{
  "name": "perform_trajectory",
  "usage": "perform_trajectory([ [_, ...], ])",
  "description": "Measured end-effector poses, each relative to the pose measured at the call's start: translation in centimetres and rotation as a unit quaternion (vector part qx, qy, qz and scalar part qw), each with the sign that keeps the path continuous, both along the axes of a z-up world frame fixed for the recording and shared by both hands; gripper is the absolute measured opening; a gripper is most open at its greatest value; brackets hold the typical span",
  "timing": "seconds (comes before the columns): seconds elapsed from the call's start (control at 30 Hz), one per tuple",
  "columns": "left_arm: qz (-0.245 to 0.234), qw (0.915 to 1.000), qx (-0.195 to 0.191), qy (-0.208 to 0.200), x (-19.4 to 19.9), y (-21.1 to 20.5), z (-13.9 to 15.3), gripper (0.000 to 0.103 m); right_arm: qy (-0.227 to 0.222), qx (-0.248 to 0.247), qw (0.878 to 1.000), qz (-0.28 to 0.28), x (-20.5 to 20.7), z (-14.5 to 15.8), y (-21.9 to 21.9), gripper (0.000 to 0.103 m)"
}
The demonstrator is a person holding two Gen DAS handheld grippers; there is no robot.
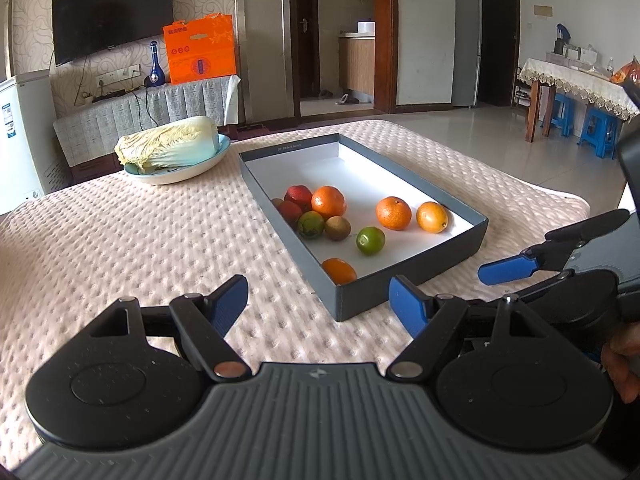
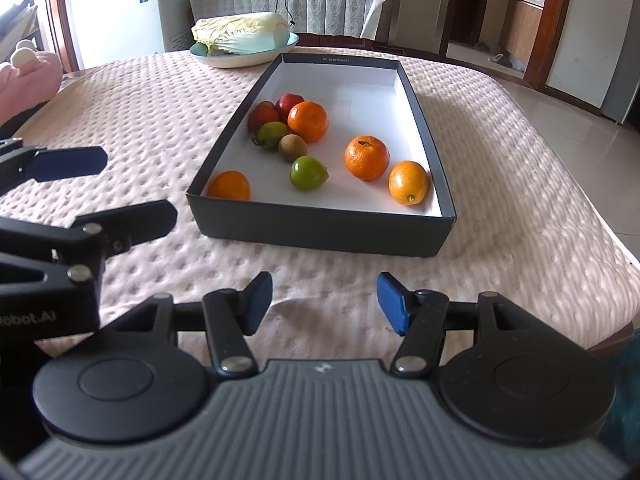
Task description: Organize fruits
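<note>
- Left wrist view: the left tool (image 1: 318, 300) is hovering low over the padded surface (image 1: 120, 240) just short of the box's near corner, its blue pads spread apart and gripping nothing, likely so either pad can straddle a fruit; the right tool (image 1: 516, 266) is showing at the right edge, one blue pad visible, its gap hard to judge from here; the dark box (image 1: 400, 284) is holding all the fruit; counted here, four orange fruits (image 1: 394, 213), two red ones (image 1: 298, 197), two green ones (image 1: 370, 240), one brown kiwi-like fruit (image 1: 337, 228), and a partly hidden one by the wall.
- Right wrist view: the right tool (image 2: 324, 304) is sitting before the box's (image 2: 320, 232) short wall, pads wide apart and empty; the left tool (image 2: 100, 188) is reaching in from the left, also parted; fruit is lying loose, a cluster (image 2: 288, 124) crowding the left wall and others scattered, fitting either unsorted or already gathered; one cabbage (image 2: 240, 34) is resting on one plate (image 2: 244, 60) beyond.
</note>
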State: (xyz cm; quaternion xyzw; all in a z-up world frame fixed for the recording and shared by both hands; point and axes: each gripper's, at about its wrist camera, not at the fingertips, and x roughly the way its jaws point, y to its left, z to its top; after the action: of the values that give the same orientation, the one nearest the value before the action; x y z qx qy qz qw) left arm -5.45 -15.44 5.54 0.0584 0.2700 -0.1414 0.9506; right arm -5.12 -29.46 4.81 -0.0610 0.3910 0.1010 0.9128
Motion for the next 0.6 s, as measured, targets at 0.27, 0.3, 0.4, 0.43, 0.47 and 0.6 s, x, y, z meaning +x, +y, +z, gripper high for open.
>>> perform_trajectory([
  [0.27, 0.001, 1.0000, -0.006, 0.000, -0.04, 0.19, 0.14, 0.082, 0.003, -0.006, 1.000, 0.000, 0.10, -0.19, 0.20, 0.061],
  [0.3, 0.001, 1.0000, -0.006, 0.000, -0.03, 0.20, 0.15, 0.082, 0.004, -0.007, 1.000, 0.002, 0.10, -0.23, 0.24, 0.061],
  [0.4, 0.001, 1.0000, -0.005, 0.001, 0.02, 0.13, 0.09, 0.082, 0.005, -0.009, 1.000, 0.003, 0.11, -0.29, 0.31, 0.061],
  [0.43, 0.001, 1.0000, -0.004, 0.001, 0.02, 0.10, 0.04, 0.082, 0.005, -0.008, 1.000, 0.002, 0.14, -0.27, 0.28, 0.061],
  [0.47, 0.000, 1.0000, -0.003, 0.001, -0.03, 0.07, 0.00, 0.081, 0.005, -0.007, 1.000, 0.002, 0.13, -0.25, 0.24, 0.061],
  [0.6, -0.004, 1.0000, 0.001, -0.003, -0.17, -0.03, -0.02, 0.082, 0.003, -0.006, 1.000, 0.001, 0.06, -0.18, 0.20, 0.061],
])
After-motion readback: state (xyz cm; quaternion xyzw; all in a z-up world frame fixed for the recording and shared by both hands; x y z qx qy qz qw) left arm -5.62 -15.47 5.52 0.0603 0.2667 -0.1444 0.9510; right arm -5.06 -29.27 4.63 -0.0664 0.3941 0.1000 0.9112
